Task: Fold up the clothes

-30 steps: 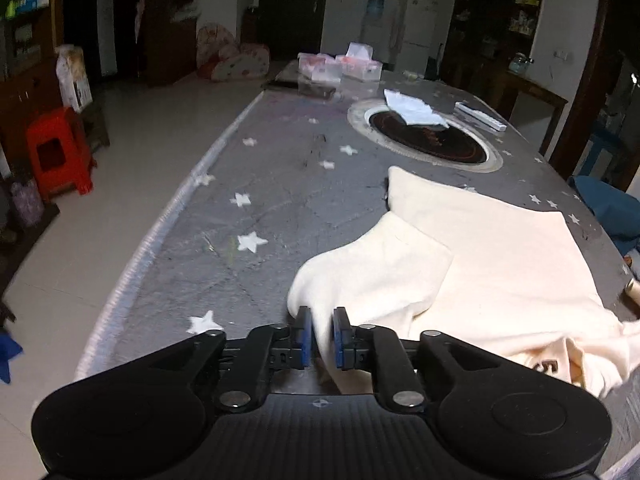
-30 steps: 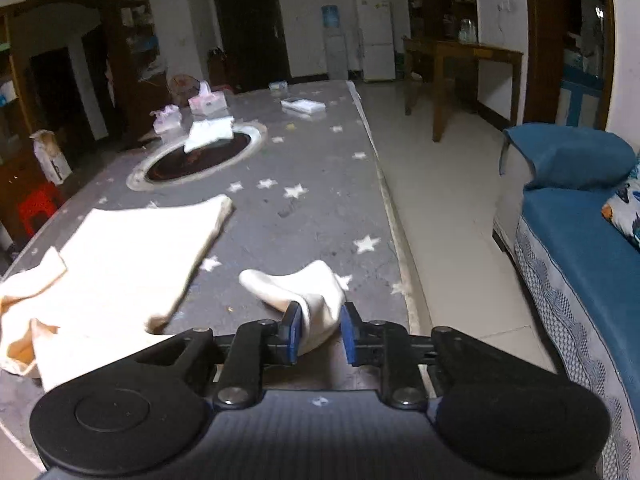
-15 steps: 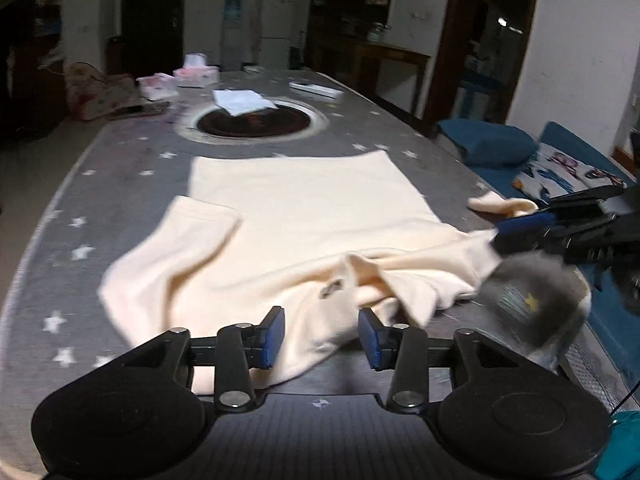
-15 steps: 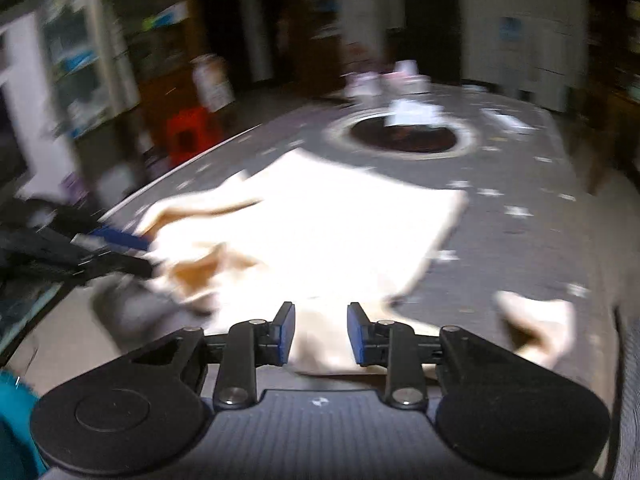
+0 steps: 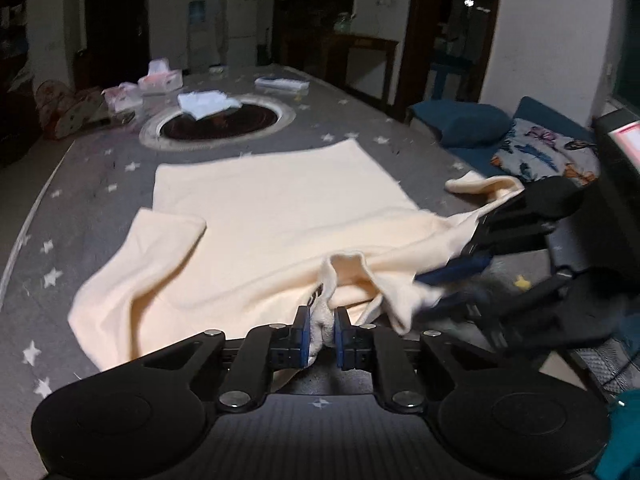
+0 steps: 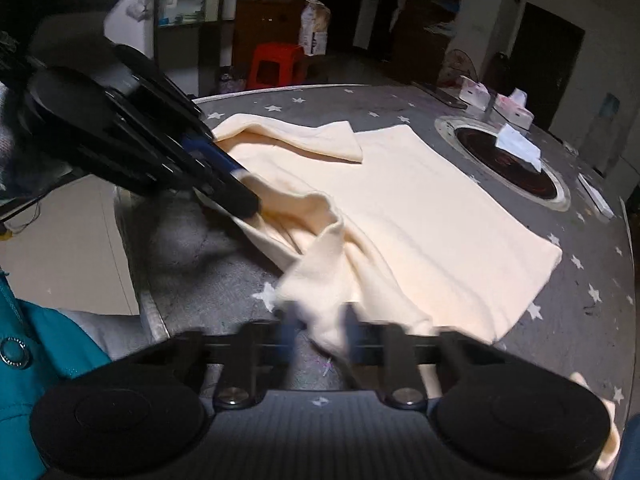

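STEP: collar-end grasp for fold | ITEM: cream knit fabric garment (image 5: 272, 216) flat on grey star-print counter (image 5: 100, 184), frame centre | LEFT hand-held gripper (image 5: 319, 330): closing, pinching bunched near edge | RIGHT hand-held gripper (image 6: 318, 332): blurred, closed on adjacent edge, lower centre.

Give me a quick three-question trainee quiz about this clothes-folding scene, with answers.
1. True or false: the cream garment lies fully flat.
2. What lies on the round dark inset? A) crumpled white sheet B) red stool C) blue pillow
3. Fill in: the grey tablecloth is printed with white ___.
Key: 1 false, its near edge is bunched between the closing jaws of the left gripper and right gripper; 2 A; 3 stars.
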The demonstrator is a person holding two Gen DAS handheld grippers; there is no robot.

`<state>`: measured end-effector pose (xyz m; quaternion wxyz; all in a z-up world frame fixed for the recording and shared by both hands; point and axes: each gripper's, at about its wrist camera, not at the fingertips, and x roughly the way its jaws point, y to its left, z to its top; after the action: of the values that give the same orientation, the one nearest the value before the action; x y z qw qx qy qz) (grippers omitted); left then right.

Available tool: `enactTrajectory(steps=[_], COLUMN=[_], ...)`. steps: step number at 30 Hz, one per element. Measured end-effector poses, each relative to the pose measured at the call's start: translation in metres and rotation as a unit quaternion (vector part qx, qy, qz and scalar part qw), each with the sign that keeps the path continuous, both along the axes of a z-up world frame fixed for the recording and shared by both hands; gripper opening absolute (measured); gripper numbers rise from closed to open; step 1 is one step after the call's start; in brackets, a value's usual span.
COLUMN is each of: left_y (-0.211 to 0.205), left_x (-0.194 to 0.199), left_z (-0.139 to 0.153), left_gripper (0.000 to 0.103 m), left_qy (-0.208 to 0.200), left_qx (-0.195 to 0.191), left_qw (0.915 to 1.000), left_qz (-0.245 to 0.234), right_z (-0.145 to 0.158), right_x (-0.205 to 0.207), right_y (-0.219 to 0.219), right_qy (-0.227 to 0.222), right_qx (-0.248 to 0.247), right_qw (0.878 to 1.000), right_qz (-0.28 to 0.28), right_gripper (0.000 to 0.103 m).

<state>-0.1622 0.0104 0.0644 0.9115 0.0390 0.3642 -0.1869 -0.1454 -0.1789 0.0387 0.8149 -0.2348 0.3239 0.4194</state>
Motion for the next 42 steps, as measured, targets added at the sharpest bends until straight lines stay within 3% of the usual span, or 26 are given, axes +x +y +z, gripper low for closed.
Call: enactTrajectory(steps=[4,8,11,14,21,26,32,36,38,42], left_y=[0.010,0.015,0.014,0.012,0.017,0.010,-0.007,-0.017,-0.018,-0.017], left_x=[-0.014,-0.027,-0.031,-0.034,-0.023,0.006,0.033,0.029,0.025,0.023], left_z=[0.012,0.008,-0.002,-0.002,0.019,0.010,-0.026,-0.038,-0.038,-0.038], left_gripper=[0.013,0.014,0.018,0.019,0.019,0.019,0.019,0.022,0.029,0.029], left_qy=[-0.007,0.012,0.038,0.038,-0.008,-0.001,0.048,0.061,0.057,0.058], left_qx=[-0.007,-0.008,-0.006,-0.007,-0.030,-0.060,-0.073,-0.070,-0.070,-0.073], left_qw=[0.9992,0.9959,0.9935,0.9924,0.9942,0.9956,0.9941,0.9926,0.9925,0.9923], left_qz=[-0.039,-0.089,-0.107,-0.117,-0.103,-0.072,-0.064,-0.079,-0.082,-0.082], right_z=[0.009,0.023,0.022,0.025,0.026,0.002,0.007,0.001,-0.008,-0.016], right_x=[-0.002,-0.009,-0.013,-0.011,-0.002,-0.005,0.014,0.038,0.049,0.055], right_y=[-0.014,-0.035,-0.040,-0.044,-0.037,-0.035,-0.077,-0.108,-0.119,-0.140], right_qy=[0.040,0.092,0.104,0.111,0.078,0.106,0.073,0.059,0.062,0.033], right_qx=[0.020,0.040,0.027,0.031,0.054,0.062,0.076,0.070,0.061,0.048], right_qw=[0.999,0.994,0.993,0.992,0.995,0.992,0.987,0.972,0.964,0.952], right_qz=[0.015,0.045,0.057,0.056,0.018,-0.001,-0.119,-0.216,-0.250,-0.302], right_gripper=[0.008,0.008,0.011,0.016,0.017,0.021,0.028,0.028,0.028,0.029])
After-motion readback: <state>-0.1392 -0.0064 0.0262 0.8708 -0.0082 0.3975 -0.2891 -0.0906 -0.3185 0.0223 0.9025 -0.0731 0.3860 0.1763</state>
